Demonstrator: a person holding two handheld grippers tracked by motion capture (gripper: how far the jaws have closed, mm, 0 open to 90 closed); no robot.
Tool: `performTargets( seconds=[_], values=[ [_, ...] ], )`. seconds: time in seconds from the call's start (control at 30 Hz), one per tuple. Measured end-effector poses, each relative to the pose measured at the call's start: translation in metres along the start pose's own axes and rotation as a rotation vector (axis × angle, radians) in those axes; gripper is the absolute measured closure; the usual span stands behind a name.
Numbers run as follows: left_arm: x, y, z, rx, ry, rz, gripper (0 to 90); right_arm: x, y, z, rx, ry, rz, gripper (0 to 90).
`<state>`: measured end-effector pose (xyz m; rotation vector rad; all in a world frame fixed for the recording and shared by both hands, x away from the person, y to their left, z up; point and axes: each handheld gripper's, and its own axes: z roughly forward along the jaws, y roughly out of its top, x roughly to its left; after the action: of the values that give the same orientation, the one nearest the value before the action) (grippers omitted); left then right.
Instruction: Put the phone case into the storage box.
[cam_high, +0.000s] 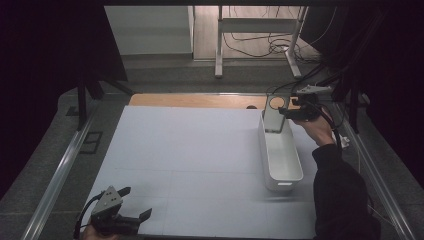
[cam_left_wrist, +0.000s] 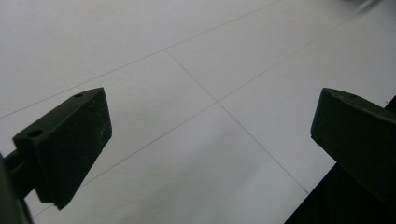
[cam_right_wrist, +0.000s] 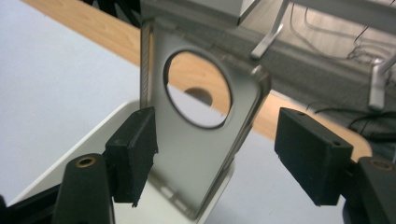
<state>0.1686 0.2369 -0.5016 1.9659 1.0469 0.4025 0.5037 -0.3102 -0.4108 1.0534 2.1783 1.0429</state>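
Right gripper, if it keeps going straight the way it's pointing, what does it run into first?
Most likely the phone case, standing upright in the far end of the white bin, between the right gripper's open jaws. Depth is hard to judge.

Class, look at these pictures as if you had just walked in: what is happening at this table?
A person works at a white table with a gripper in each hand. The right gripper is at the far end of a white bin, where a clear phone case with a round camera hole stands upright, leaning in the bin. Its jaws stand open on either side of the case, the right one clearly apart from it. The left gripper waits open and empty at the near left corner.
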Motion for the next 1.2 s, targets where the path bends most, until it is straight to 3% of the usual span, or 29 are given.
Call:
performTargets(
  seconds=[0.47,0.7,1.2],
  values=[
    [0.0,0.0,0.0,-0.003,0.002,0.0,0.0,0.01,-0.006,-0.01,0.024,0.033,0.066,23.4],
    [0.0,0.0,0.0,-0.002,-0.001,-0.004,0.0,0.016,-0.007,-0.022,0.045,0.066,0.128,18.5],
    [0.0,0.0,0.0,0.0,0.001,-0.006,0.0,0.046,-0.02,-0.041,0.101,0.062,0.124,2.7]
  ],
)
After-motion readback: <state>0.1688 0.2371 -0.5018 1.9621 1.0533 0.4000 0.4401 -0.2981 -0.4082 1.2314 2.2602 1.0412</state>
